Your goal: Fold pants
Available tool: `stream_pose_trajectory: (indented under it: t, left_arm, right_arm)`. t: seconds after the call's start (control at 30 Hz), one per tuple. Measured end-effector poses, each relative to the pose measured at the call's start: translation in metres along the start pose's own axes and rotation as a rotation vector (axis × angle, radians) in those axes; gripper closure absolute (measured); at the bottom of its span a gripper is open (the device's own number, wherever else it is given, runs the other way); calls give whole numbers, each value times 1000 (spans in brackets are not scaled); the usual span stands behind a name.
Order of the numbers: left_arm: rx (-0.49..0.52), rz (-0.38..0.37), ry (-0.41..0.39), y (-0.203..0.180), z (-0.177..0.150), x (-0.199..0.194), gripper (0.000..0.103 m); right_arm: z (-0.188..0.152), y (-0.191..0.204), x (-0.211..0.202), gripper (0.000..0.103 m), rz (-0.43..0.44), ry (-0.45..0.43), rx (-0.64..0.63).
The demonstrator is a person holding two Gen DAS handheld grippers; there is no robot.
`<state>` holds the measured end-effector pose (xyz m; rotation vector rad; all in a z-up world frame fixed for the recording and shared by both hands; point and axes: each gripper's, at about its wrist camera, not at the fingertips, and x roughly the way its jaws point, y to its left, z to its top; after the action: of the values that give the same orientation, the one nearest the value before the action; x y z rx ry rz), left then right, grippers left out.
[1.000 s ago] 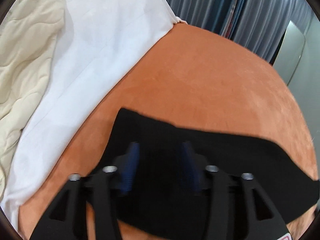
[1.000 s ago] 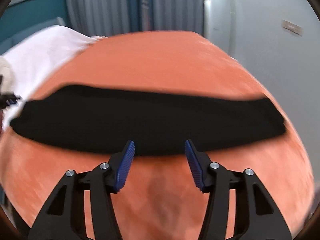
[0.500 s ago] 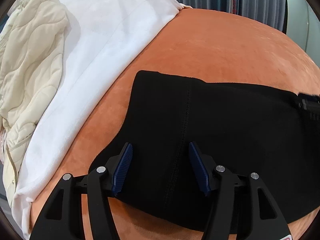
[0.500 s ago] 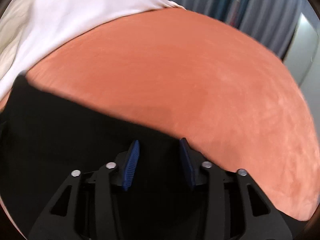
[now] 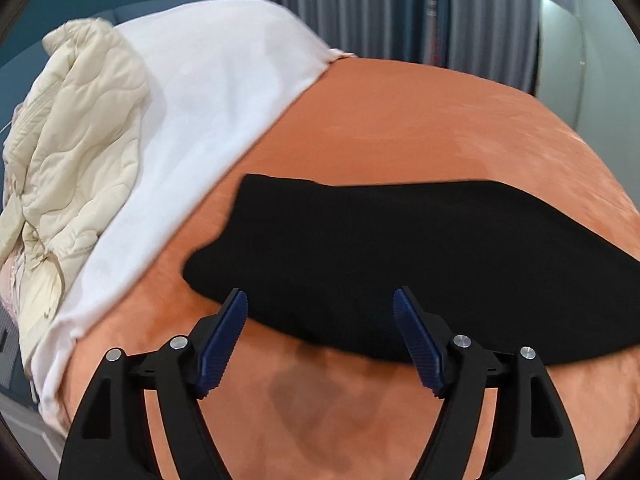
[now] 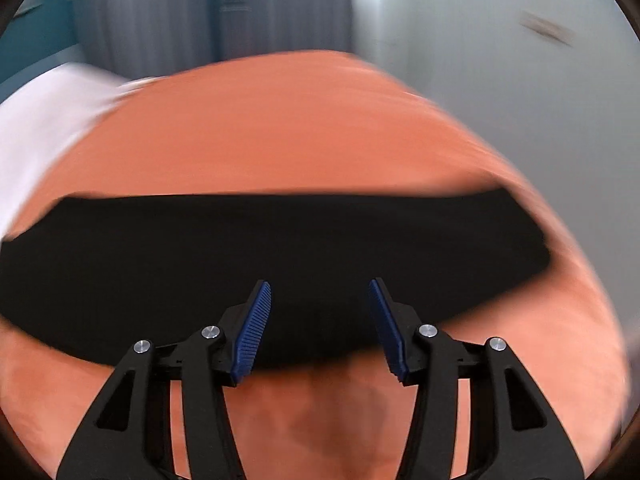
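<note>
Black pants lie flat in a long folded band across the orange bed cover. In the left wrist view my left gripper is open and empty, hovering above the near edge of the pants at their left end. In the right wrist view, which is motion-blurred, the pants stretch from left to right. My right gripper is open and empty above their near edge, toward the right half.
A white sheet covers the bed's left part, with a cream quilted jacket heaped on it. Grey curtains and a pale wall stand behind the bed. Bare orange cover lies below the grippers.
Both grippers have pulled back and up from the pants. The left jaws have opened wider. The right gripper, low over the fabric half a second ago, is now raised and swinging.
</note>
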<state>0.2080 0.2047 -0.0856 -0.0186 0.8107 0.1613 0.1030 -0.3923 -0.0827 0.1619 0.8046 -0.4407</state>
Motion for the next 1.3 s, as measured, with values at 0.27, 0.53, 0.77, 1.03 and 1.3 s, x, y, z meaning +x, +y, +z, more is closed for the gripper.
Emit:
stream_pose_trajectory:
  t: [0.27,0.53,0.77,1.03,1.3]
  left_arm:
    - [33,-74,55,-91,-39,-34,29]
    - [106,-38,87,-145,-50,-44,28]
    - [110,-26,113,-162,-61,-42,28]
    - [114,-42,131,-171,-70,-48,28]
    - [131,-40,145,-178,-79,-54,28]
  right_arm:
    - [6,-186,10,52,29,24,330]
    - [23,-192,51,83,111,41,291]
    - [24,-198,54,79,47,31,232]
    - [31,-194,13,74,108,-52,192]
    - [32,-170,36,85,100,7,80]
